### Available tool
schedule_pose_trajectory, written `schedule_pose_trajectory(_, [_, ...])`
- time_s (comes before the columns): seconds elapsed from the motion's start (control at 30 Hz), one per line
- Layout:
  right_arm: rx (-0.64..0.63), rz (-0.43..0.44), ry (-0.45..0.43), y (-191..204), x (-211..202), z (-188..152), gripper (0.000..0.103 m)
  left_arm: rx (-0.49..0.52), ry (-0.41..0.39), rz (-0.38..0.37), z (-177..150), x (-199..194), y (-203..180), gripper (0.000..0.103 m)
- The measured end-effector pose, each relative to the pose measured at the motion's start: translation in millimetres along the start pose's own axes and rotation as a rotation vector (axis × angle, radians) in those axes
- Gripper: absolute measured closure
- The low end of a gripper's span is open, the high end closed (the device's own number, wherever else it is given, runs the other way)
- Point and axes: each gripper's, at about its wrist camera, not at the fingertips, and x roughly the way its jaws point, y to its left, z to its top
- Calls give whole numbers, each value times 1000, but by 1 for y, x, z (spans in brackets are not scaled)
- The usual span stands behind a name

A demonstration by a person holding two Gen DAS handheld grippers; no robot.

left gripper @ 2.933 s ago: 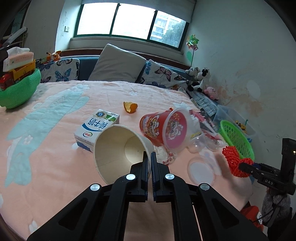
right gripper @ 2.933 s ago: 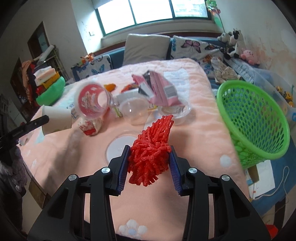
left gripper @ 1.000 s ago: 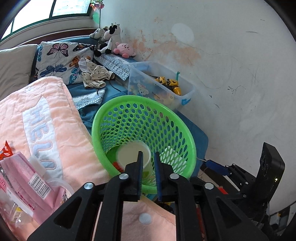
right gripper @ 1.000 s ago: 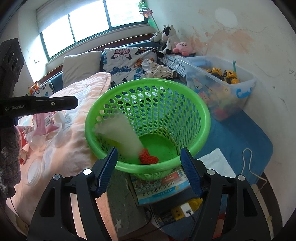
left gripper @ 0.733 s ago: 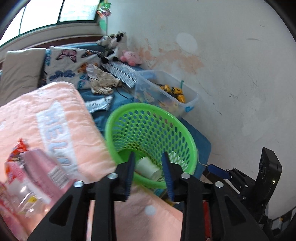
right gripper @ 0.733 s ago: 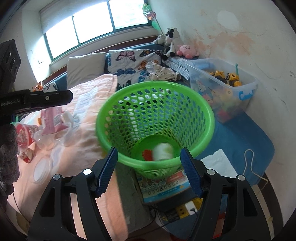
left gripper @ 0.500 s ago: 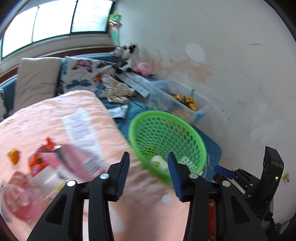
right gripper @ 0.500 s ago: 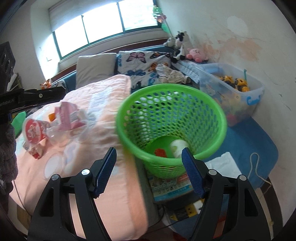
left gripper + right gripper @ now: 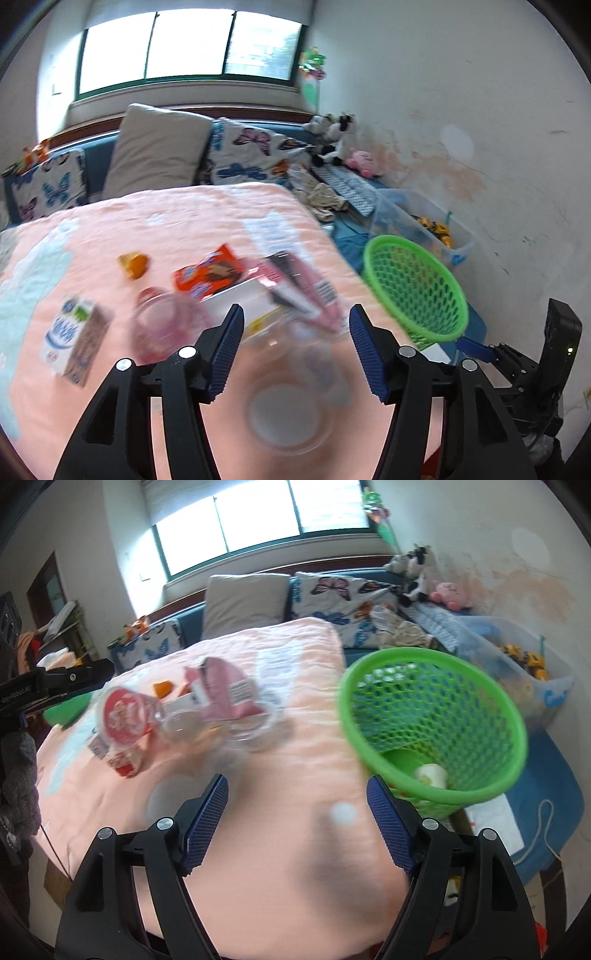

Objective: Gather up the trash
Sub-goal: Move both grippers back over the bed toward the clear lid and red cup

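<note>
My left gripper (image 9: 295,317) hangs over the pink bedspread (image 9: 155,229), its jaws opening with nothing between them. Blurred trash lies beyond it: a milk carton (image 9: 70,339), a red cup (image 9: 166,325), an orange wrapper (image 9: 208,275), an orange peel (image 9: 133,264), a pink package (image 9: 299,288) and a clear round lid (image 9: 284,417). The green basket (image 9: 413,288) stands off the bed's right edge. My right gripper (image 9: 297,786) is over the bed corner, left of the basket (image 9: 428,651), jaws opening and empty. A paper cup (image 9: 430,775) lies in the basket.
A clear bin of toys (image 9: 424,221) stands behind the basket by the stained wall. Pillows (image 9: 159,166) and stuffed animals (image 9: 332,136) line the bed's far end. White paper (image 9: 495,823) and a cord lie on the blue floor mat.
Both views swung from the basket back toward the bed. The left gripper went from nearly shut to open, and the paper cup dropped into the basket. The right jaws widened slightly.
</note>
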Motion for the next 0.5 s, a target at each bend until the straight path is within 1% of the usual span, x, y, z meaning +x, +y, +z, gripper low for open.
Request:
schedule_pose_trajectory(0.17, [-65,70,31,36,15,-2,20,-69,-3,55,-17,-16,40,43])
schedule_pose_trajectory(0.37, [-152,144,86,76,37,-8,15,-127,5,102,-35,-26,70,40])
schedule_pose_trajectory(0.5, [-189,185,125,99,54,-12,12,-162,15,124,-47,-28,87,38])
